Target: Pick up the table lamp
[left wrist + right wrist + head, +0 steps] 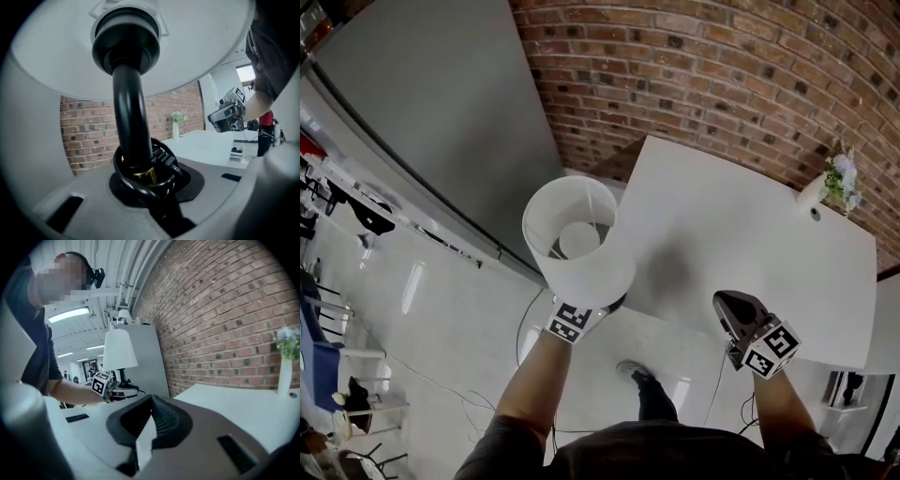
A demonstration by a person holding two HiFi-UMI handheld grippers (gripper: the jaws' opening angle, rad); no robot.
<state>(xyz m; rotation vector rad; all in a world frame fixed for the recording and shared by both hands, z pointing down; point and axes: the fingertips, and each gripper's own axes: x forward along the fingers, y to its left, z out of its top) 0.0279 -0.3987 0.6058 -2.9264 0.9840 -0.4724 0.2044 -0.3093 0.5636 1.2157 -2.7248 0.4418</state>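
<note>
The table lamp has a white drum shade (pixel 577 239) and a black stem (pixel 130 112) with a black cord (pixel 161 161) looped round its foot. My left gripper (pixel 140 180) is shut on the stem just below a brass ring. In the head view the lamp hangs off the table's left edge, above the floor, and the shade hides the left gripper's jaws; only its marker cube (pixel 570 322) shows. My right gripper (pixel 729 305) hovers over the table's near edge. Its jaws (pixel 150 404) meet with nothing between them. The right gripper view shows the lamp (pixel 119 350) held up at its left.
The white table (pixel 750 234) stands against a brick wall (pixel 722 75). A white vase with flowers (pixel 836 183) stands at its far right corner. A grey panel (pixel 441 112) is at the left, and below lies glossy floor (pixel 441 309) with cables.
</note>
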